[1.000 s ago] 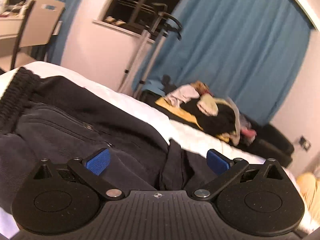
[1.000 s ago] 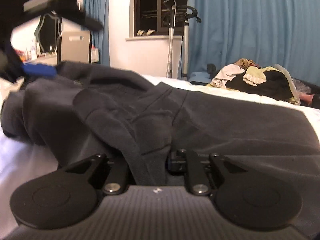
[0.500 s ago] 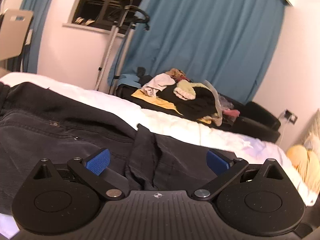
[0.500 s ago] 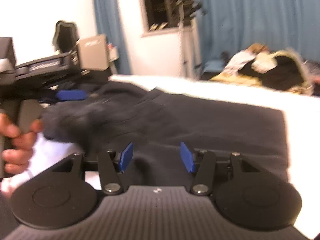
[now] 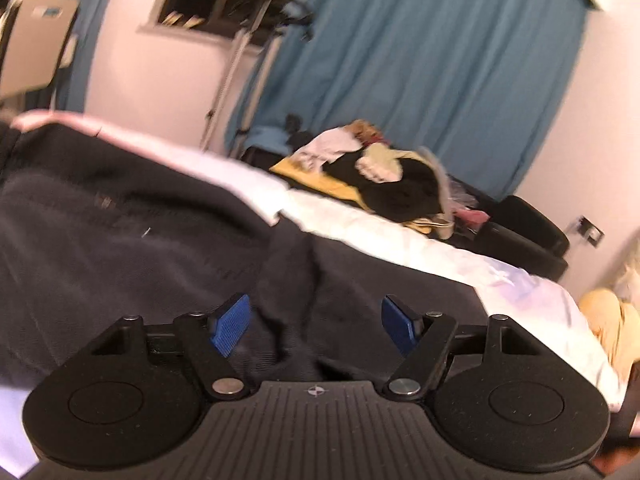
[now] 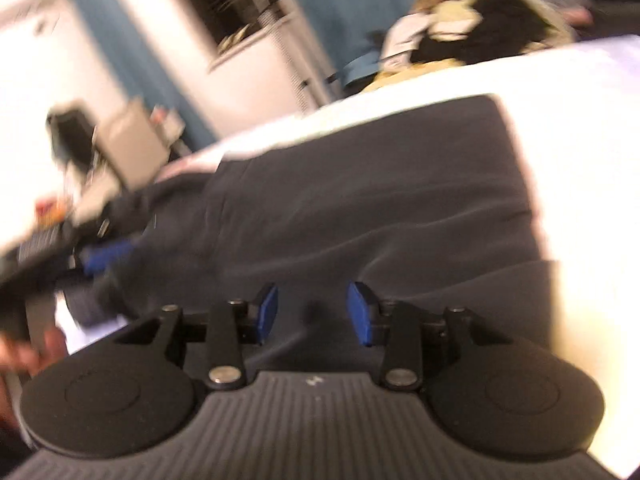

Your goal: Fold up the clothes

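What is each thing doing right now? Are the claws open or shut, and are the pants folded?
Left claw: open, a raised fold of the dark pants between its pads, not pinched.
Right claw: open, over the pants, holding nothing.
Dark pants: lying on the bed, partly folded, wrinkled.
Bed: covered with a white sheet.
Clothes pile: heaped up, unfolded.
Blue curtain: drawn shut.

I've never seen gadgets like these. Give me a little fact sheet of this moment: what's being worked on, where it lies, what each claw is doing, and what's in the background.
garment: dark trousers, partly folded
surface: white bed
left gripper: open, a fabric ridge between its pads
right gripper: open, over the cloth, holding nothing
background: clothes pile, blue curtain
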A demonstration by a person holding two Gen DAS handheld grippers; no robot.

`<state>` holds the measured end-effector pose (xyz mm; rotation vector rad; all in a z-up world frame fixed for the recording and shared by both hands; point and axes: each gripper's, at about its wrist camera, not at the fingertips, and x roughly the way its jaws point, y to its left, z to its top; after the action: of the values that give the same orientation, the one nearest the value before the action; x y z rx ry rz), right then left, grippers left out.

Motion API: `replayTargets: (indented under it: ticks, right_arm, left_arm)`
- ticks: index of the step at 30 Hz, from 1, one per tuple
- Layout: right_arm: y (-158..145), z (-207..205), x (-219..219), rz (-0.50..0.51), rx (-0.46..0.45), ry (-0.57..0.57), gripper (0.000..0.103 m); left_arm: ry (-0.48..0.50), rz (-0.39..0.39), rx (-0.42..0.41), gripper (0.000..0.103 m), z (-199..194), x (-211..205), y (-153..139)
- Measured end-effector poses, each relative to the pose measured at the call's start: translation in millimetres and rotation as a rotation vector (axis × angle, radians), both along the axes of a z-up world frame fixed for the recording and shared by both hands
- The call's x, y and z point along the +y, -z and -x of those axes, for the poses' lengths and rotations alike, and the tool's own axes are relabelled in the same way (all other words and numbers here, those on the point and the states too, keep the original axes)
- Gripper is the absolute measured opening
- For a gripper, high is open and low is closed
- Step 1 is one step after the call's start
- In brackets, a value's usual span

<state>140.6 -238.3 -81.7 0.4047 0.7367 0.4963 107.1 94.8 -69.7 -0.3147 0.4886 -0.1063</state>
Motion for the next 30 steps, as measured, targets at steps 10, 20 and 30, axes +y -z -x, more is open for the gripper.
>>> replayTargets:
  ticks: [10,20,30]
  right_arm:
    - [-6,5,-38,0.005,-0.009,0.24,0.069]
    - [21,-1,-51,-0.013,0.088,0.36,0.069]
    - [33,-3,-51,-0.063,0.103,0.341,0.074]
  left_arm:
    - [0.083,-0.165,0.091,0.076,-10,-34,13]
    - [0.132,-0.357,-0.041,0.069,15,-70,-8]
    - [0.139,-0.218,0.213,0.071,-18,-51,29]
